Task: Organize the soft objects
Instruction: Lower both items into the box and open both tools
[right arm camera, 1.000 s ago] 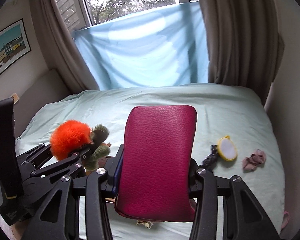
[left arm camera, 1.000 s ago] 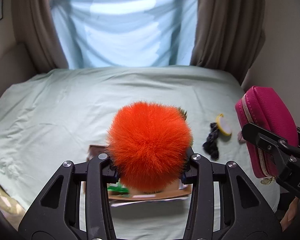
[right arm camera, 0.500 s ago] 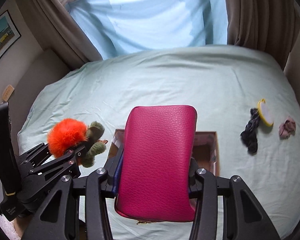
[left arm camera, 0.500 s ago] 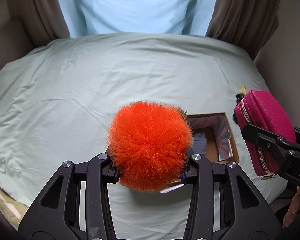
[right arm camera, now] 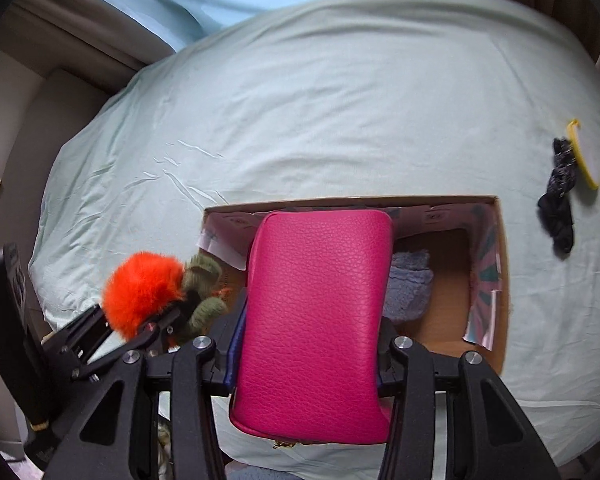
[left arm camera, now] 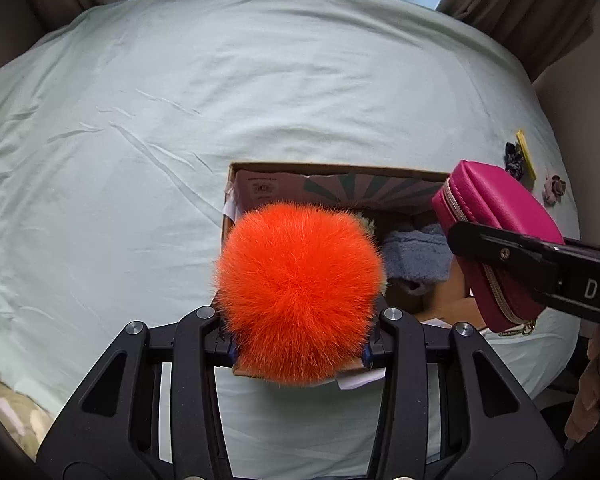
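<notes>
Bed sheet (left arm camera: 180, 128), pale green, is seen filling both views, with an open cardboard box (left arm camera: 332, 172) set on it near the close edge. A blue fluffy cloth (right arm camera: 410, 284) is seen lying inside the box.

Pink zip pouch (right arm camera: 316, 320) is clamped flat between the jaws of the right gripper (right arm camera: 306, 364), held over the left half of the box; its zip edge is shown only in the left wrist view.

Orange pompom toy (left arm camera: 298, 296) is clenched in the left gripper (left arm camera: 298, 344), above the box's left near corner. In the left wrist view only the orange fur is seen; the olive knitted part (right arm camera: 206, 292) attached to it is shown clearly in the right wrist view alone.

Off to the right of the box, on the sheet, a black scrunchie (right arm camera: 560, 204) is seen just beside a yellow item (right arm camera: 582, 156). A pink scrunchie (left arm camera: 554, 188) is shown whole only in the left wrist view; in the right it is cut by the frame edge.
</notes>
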A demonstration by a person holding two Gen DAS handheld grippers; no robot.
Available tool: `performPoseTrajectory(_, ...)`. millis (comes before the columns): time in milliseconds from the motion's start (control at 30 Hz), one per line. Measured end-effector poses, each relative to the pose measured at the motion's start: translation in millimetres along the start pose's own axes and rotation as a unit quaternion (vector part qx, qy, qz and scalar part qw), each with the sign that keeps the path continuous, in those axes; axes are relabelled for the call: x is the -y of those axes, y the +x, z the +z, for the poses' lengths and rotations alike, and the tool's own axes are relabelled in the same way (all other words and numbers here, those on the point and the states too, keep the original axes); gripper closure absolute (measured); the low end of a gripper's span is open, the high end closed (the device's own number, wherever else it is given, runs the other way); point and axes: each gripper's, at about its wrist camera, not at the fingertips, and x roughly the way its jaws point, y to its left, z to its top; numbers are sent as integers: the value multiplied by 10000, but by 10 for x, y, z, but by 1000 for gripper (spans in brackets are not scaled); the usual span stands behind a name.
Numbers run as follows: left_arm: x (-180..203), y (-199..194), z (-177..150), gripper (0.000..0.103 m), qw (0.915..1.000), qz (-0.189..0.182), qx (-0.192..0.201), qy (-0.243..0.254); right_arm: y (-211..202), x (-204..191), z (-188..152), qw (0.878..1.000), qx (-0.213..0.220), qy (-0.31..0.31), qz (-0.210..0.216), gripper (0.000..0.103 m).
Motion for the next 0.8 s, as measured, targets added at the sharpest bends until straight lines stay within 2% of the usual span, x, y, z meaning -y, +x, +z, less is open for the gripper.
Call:
performPoseTrajectory(233, 13, 447, 8, 65, 9987, 142, -482, -14, 657, 160, 277, 9957, -767, 401, 328, 60)
performPoseTrajectory(367, 23, 577, -7, 65, 9976, 137, -677, 13, 891, 201, 359, 9925, -1020, 530, 413, 60)
performPoseTrajectory(400, 41, 588, -8, 60, 9974, 137, -704, 72, 943, 214, 379, 9915, -1082, 571, 444, 60)
performPoseTrajectory(467, 78, 600, -7, 33, 9967, 230, -750, 196, 1013, 229, 408, 9898, -1198, 648, 426, 56)
performPoseTrajectory(500, 95, 582, -14, 5, 9968, 244, -718, 248, 1055, 245, 420, 9892, -1242, 714, 323, 54)
performPoseTrajectory(533, 104, 564, -15, 0, 9972, 174, -688, 255, 1086, 260, 430, 9890, -1252, 753, 238, 46)
performPoseTrajectory(567, 108, 541, -20, 0, 9975, 75, -664, 248, 1110, 275, 440, 9889, -1260, 770, 171, 30)
performPoseTrajectory(600, 116, 530, -20, 0, 9975, 66, -662, 256, 1117, 289, 450, 9893, -1222, 790, 139, 19)
performPoseTrajectory(633, 130, 518, -20, 0, 9973, 106, -663, 290, 1094, 318, 464, 9900, -1152, 803, 153, 2)
performPoseTrajectory(800, 137, 468, -39, 0, 9973, 72, -652, 321, 987, 350, 505, 9933, -967, 629, 115, 1)
